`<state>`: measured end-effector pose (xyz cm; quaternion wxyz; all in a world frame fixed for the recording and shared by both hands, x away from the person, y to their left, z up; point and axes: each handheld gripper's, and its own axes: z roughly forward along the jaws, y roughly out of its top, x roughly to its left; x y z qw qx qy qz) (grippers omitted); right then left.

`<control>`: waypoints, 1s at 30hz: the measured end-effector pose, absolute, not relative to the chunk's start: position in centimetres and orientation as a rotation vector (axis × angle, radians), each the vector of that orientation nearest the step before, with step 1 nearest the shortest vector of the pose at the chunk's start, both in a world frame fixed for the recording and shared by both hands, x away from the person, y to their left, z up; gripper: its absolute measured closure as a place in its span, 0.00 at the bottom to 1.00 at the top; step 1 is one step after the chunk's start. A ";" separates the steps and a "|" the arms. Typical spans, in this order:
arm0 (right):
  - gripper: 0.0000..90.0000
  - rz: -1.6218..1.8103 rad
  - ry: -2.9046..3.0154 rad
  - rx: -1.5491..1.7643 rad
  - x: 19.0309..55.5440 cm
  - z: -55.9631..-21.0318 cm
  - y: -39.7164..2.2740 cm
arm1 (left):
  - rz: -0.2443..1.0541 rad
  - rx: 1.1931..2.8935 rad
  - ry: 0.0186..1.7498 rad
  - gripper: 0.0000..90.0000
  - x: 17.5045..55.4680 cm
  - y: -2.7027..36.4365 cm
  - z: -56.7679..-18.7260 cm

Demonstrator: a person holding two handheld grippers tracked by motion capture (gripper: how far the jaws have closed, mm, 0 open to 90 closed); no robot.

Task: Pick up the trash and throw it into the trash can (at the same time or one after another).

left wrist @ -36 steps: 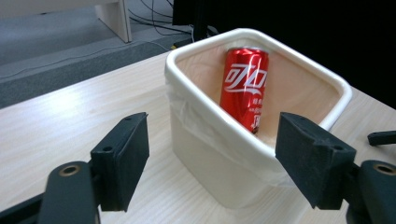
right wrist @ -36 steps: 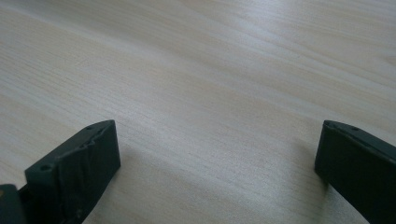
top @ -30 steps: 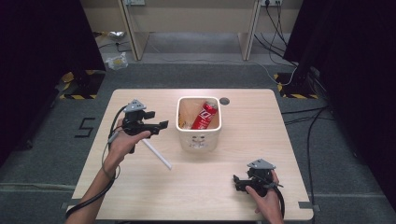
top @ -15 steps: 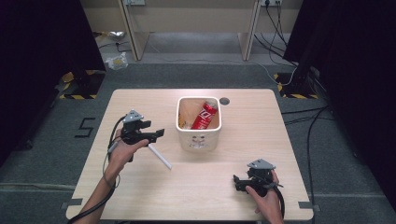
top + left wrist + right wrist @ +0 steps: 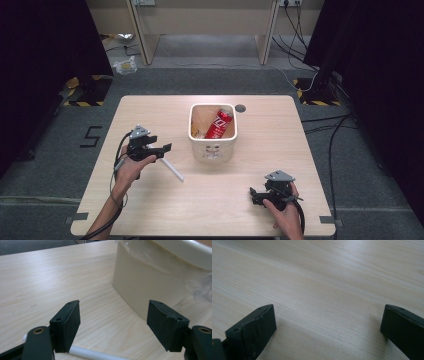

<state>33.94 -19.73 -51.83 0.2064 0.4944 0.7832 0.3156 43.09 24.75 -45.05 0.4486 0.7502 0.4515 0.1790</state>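
Now the left gripper (image 5: 159, 148) had come down over the last second: it had dropped from beside the bin's upper wall to just above the tabletop, still on the left side of the cream bin (image 5: 212, 142). That looked like the approach for a pick, and the likely target was the white tube (image 5: 171, 170), a thin stick lying flat on the wooden table (image 5: 150, 210) just left of the bin and apart from its wall. Nothing had been lifted yet, so the job appeared to be at its opening step, with the tube presumably meant for the bin.

In the left gripper view the jaws stood wide apart, much as they had been a second before, with bare wood between them and no pad pressing on anything. The tube (image 5: 95, 355) lay across the bottom of that view, running under the near jaw rather than between the tips, so the gripper seemed to need a little more lining up before closing. The bin's wall (image 5: 145, 287) rose just beyond the jaws.

Inside the bin, a red can (image 5: 219, 124) already lay tilted against something tan that I couldn't identify.

The right gripper (image 5: 256, 194) had stayed put, well to the bin's near right, low over the table, jaws spread and holding nothing.
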 end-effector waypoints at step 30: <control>0.00 0.879 2.182 1.377 33.9 -51.8 -19.7 | 0.474 1.946 1.250 0.33 43.6 25.0 -50.8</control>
